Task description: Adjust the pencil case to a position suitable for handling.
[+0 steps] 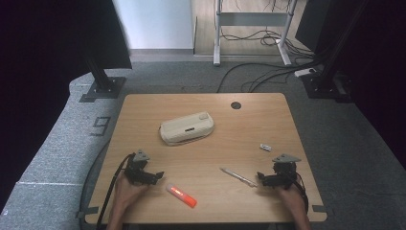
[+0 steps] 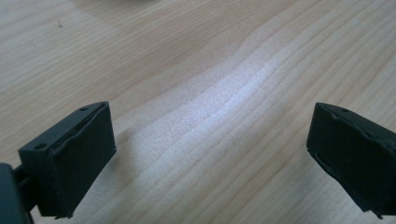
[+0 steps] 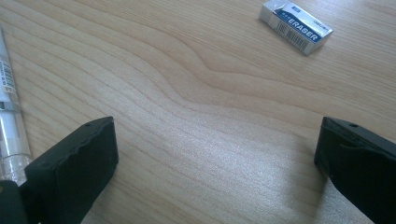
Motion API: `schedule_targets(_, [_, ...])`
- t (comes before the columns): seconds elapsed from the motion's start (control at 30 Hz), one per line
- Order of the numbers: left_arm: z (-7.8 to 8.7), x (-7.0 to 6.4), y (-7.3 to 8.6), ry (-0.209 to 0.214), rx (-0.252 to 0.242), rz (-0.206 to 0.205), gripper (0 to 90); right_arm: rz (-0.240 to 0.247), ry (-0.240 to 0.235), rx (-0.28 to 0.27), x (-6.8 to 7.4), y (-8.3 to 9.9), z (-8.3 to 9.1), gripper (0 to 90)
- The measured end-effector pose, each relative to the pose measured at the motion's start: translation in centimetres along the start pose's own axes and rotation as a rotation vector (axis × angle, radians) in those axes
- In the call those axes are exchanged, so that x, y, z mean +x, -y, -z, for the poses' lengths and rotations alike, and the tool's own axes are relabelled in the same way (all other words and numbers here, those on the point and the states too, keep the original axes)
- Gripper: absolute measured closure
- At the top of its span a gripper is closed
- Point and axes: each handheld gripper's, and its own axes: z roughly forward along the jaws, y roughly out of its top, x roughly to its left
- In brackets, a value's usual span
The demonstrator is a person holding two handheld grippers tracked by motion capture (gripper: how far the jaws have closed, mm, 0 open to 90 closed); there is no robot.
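Observation:
A cream pencil case [image 1: 187, 128] lies closed in the middle of the wooden table [image 1: 249, 120]. An orange-and-white marker [image 1: 181, 195] lies near the front edge, just right of my left gripper [image 1: 155, 175]. A clear pen [image 1: 238, 177] lies left of my right gripper [image 1: 261, 178]; its barrel [image 3: 9, 116] runs beside my right gripper's left jaw. A small white eraser [image 1: 265, 147] with a blue label [image 3: 296, 25] rests beyond my right gripper [image 3: 215, 154]. Both grippers rest low over the tabletop. My left gripper [image 2: 210, 149] stands open over bare wood, and the right is open too, holding nothing.
A round cable hole [image 1: 235, 105] sits near the table's far edge. Black stand bases [image 1: 102, 88] stand on the grey carpet to the far left and far right [image 1: 325, 86]. Cables [image 1: 258, 72] trail over the floor behind the table.

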Motion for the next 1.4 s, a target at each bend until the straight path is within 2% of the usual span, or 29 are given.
schedule_targets(0.17, [0.0,-0.1,-0.8,0.012,0.0,-0.008,1.1,0.0,0.0,0.0,0.0,0.0,0.0,0.0])
schedule_targets(0.2, [0.1,-0.2,-1.2,0.029,-0.01,-0.007,1.2,0.001,0.0,0.0,0.0,0.0,0.0,0.0])
schedule_targets(0.37, [0.2,-0.3,-2.0,0.023,-0.008,-0.024,1.1,0.0,0.0,0.0,0.0,0.0,0.0,0.0])
schedule_targets(0.4, [0.3,-0.3,-2.5,0.035,-0.017,-0.024,1.1,0.0,0.0,0.0,0.0,0.0,0.0,0.0])
schedule_targets(0.5, [0.4,-0.2,-3.0,0.036,-0.021,-0.032,1.2,0.0,0.0,0.0,0.0,0.0,0.0,0.0])
schedule_targets(0.57, [0.4,-0.1,-3.8,0.05,-0.032,-0.044,1.3,0.0,0.0,0.0,0.0,0.0,0.0,0.0])
schedule_targets(0.7, [0.0,0.1,-4.8,0.049,-0.029,-0.058,1.4,0.0,0.0,0.0,0.0,0.0,0.0,0.0])
schedule_targets(0.9, [-0.4,0.5,-6.9,0.078,-0.038,-0.075,1.7,0.001,0.0,0.0,0.0,0.0,0.0,0.0])
schedule_targets(1.07, [-0.5,1.1,-7.9,0.099,-0.05,-0.064,2.2,0.0,0.0,0.0,0.0,0.0,0.0,0.0])
schedule_targets(1.1, [-0.5,1.4,-8.3,0.121,-0.061,-0.05,2.4,0.001,0.0,0.0,0.0,0.0,0.0,0.0])
schedule_targets(1.2, [-0.7,1.6,-8.9,0.103,-0.041,-0.069,2.7,0.001,0.0,0.0,0.0,0.0,0.0,0.0])
schedule_targets(1.4, [-1.3,1.8,-10.1,0.115,-0.029,-0.082,2.8,0.0,0.0,0.0,0.0,0.0,0.0,0.0])
